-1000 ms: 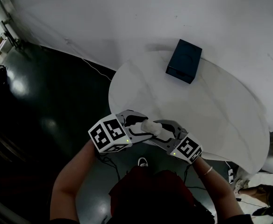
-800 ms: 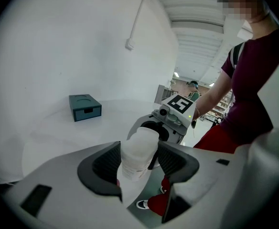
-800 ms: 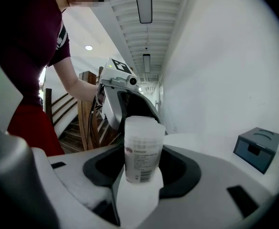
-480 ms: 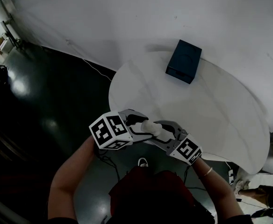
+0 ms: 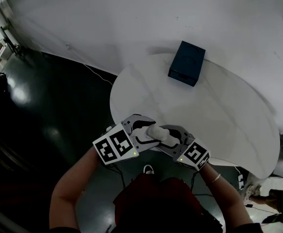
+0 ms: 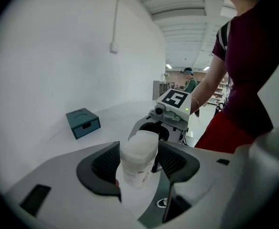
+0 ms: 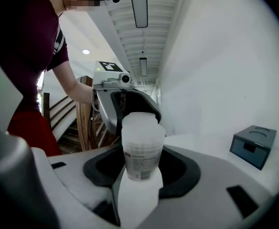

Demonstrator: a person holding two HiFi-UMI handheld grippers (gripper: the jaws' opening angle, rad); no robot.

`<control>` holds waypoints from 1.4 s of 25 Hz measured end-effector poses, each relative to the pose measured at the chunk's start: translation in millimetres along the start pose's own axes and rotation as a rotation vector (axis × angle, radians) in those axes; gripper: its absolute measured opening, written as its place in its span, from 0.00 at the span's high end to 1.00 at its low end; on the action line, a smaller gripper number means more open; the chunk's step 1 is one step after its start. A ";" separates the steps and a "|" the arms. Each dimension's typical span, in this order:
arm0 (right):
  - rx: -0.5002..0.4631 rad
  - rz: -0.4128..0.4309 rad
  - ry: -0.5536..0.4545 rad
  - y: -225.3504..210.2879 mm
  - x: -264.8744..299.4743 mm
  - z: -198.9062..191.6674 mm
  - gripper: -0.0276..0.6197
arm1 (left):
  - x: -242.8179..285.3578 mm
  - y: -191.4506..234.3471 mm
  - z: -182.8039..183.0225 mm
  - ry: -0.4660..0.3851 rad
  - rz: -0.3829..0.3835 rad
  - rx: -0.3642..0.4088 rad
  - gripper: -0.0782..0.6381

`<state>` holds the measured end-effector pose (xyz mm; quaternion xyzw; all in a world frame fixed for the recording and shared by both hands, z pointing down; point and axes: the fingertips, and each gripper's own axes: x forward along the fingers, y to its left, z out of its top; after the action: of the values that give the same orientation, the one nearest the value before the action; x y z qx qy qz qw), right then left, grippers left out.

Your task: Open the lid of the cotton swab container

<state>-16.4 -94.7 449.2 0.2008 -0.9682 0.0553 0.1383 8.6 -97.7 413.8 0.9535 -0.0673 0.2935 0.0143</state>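
The cotton swab container (image 5: 157, 132) is a small translucent white tub with a printed label, lid on. It is held in the air over the near edge of the round white table (image 5: 228, 115), lying between the two grippers. My left gripper (image 5: 142, 130) is shut on one end of it and my right gripper (image 5: 174, 138) on the other, nose to nose. In the left gripper view the container (image 6: 138, 159) stands between the dark pads, with the right gripper (image 6: 170, 113) just behind. The right gripper view shows the container (image 7: 142, 149) with the left gripper (image 7: 125, 104) beyond it.
A dark blue box (image 5: 186, 63) sits at the table's far edge by the white wall, also seen as the blue box (image 6: 83, 123) and the blue box (image 7: 254, 144). A dark glossy floor (image 5: 44, 110) lies left of the table. A cable (image 5: 95, 72) runs along the floor.
The left gripper's marker cube has turned and dropped slightly toward the person. The container stays held between both grippers in the same spot.
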 end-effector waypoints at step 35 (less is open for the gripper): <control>-0.145 0.042 0.086 12.5 -10.5 -4.9 0.63 | -3.2 -5.3 12.6 -0.060 -0.225 -0.353 0.54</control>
<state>-11.0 -78.5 450.1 0.1674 -0.9669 -0.0035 0.1927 13.7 -92.9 401.6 0.9460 -0.0114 0.2453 0.2118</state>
